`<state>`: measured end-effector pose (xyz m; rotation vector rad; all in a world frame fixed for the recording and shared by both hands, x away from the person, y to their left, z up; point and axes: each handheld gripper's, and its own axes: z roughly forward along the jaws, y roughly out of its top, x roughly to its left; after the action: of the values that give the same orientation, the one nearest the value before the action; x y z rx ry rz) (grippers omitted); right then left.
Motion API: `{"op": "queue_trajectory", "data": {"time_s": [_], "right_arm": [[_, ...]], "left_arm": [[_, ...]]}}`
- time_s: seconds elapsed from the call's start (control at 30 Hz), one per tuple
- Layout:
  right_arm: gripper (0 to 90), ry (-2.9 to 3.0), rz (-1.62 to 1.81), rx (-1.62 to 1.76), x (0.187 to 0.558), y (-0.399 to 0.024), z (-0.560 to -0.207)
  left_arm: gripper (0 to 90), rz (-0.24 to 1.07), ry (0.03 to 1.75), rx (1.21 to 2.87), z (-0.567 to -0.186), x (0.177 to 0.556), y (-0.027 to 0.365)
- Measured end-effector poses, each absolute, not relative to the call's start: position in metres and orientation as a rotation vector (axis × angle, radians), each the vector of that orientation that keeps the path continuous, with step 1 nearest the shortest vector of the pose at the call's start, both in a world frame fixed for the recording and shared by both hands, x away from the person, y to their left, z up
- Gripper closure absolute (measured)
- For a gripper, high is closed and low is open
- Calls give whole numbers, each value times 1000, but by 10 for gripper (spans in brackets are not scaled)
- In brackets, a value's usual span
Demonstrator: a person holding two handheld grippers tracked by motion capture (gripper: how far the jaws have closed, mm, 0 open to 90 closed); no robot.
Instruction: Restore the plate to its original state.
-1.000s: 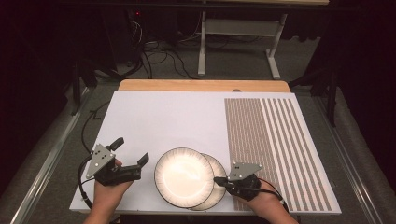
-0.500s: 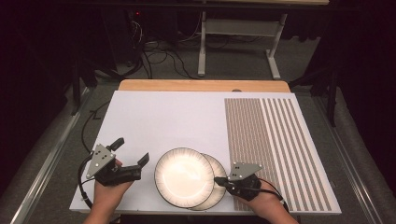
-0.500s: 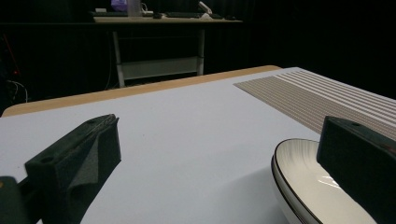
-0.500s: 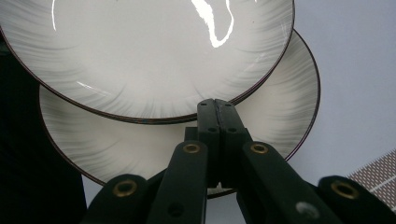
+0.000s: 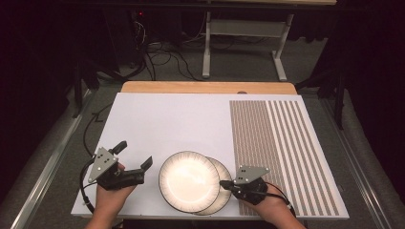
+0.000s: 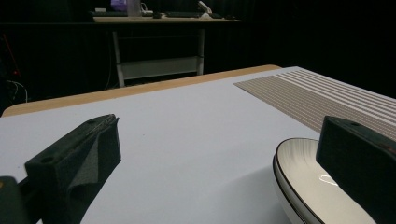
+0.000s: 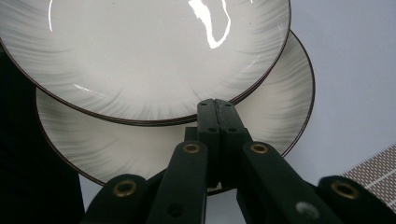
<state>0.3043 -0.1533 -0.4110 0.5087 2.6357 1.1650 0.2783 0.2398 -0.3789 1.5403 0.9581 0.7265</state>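
Your right gripper (image 5: pixel 227 185) sits lower centre-right, jaws pressed together over the lower plate (image 5: pixel 223 190), probably pinning it; the upper plate (image 5: pixel 189 181) overlaps it; your left gripper (image 5: pixel 134 160), lower left, gapes wide, likely readying a grab.

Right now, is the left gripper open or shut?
Open. In the left gripper view the left gripper has its two black jaws standing far apart with bare table between them, beside the plates.
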Motion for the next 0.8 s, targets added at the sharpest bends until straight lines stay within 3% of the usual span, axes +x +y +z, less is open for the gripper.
{"op": "queue_trajectory", "data": {"time_s": [0.8], "right_arm": [[900,2605,1180,534,306,-161,-408]], "left_arm": [[3,724,959,1542,-379,278,240]]}}
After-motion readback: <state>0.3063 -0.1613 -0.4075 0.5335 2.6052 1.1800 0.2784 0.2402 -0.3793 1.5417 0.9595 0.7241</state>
